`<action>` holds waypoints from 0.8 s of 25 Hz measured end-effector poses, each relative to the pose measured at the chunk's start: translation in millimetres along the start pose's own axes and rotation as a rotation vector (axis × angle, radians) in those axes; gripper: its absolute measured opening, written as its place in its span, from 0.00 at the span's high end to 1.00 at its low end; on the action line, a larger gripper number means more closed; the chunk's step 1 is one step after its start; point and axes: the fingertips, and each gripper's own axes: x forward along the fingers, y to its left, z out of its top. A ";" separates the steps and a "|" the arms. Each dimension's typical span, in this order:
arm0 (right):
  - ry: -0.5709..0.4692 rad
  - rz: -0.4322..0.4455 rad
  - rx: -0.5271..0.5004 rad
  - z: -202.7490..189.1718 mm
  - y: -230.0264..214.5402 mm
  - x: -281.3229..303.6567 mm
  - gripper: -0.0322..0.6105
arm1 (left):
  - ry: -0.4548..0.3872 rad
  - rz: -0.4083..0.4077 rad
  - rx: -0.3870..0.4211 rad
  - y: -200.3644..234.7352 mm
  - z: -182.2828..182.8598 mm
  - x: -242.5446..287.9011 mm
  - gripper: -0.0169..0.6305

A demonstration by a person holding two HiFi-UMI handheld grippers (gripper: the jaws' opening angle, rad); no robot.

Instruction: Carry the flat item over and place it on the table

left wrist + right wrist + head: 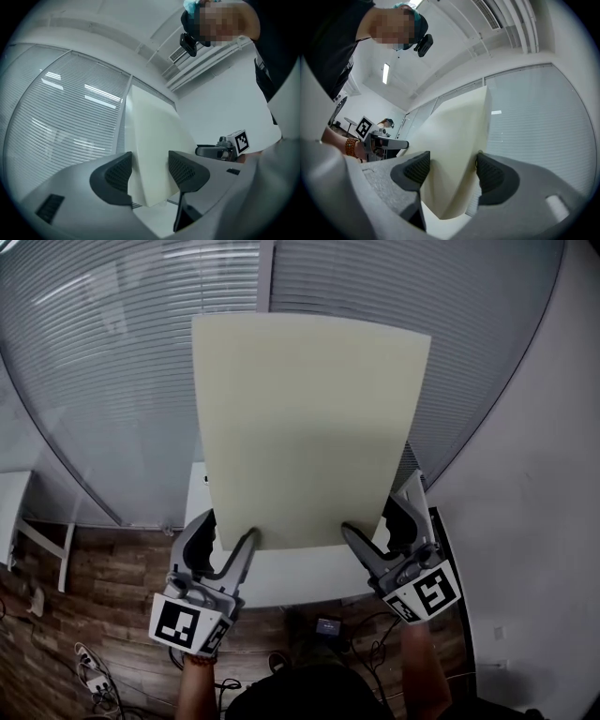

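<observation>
A large pale cream flat board [309,427] is held up in the air, tilted away from me, above a white table [281,582]. My left gripper [228,542] is shut on the board's near left corner, and my right gripper [367,536] is shut on its near right corner. In the left gripper view the board [152,150] sits pinched between both dark pads, and the left gripper [150,173] clamps its lower edge. In the right gripper view the board [452,154] fills the gap of the right gripper [452,174].
Glass partitions with horizontal blinds [112,371] stand behind the table. A white wall [534,521] rises at the right. Wood floor [103,587] with cables [94,676] lies at the left, beside another white furniture edge [14,512]. The board hides most of the table.
</observation>
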 end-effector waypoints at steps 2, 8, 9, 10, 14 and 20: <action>0.025 0.012 0.035 -7.3 -0.3 5.3 0.47 | 0.024 0.008 -0.009 5.0 -6.3 -0.8 0.59; 0.123 0.036 0.126 -30.9 -19.5 50.9 0.47 | 0.104 0.035 -0.064 43.4 -19.6 28.4 0.59; 0.134 0.038 0.138 -41.5 -16.3 42.2 0.47 | 0.116 0.037 -0.071 36.9 -30.9 23.7 0.59; 0.144 0.040 0.149 -53.5 -11.5 30.9 0.47 | 0.128 0.038 -0.077 28.5 -43.7 16.6 0.59; 0.201 0.056 0.212 -105.2 5.9 23.7 0.47 | 0.189 0.056 -0.114 29.6 -93.1 -1.1 0.59; 0.299 0.068 0.329 -162.9 25.2 52.2 0.47 | 0.294 0.075 -0.194 67.8 -142.6 -10.3 0.59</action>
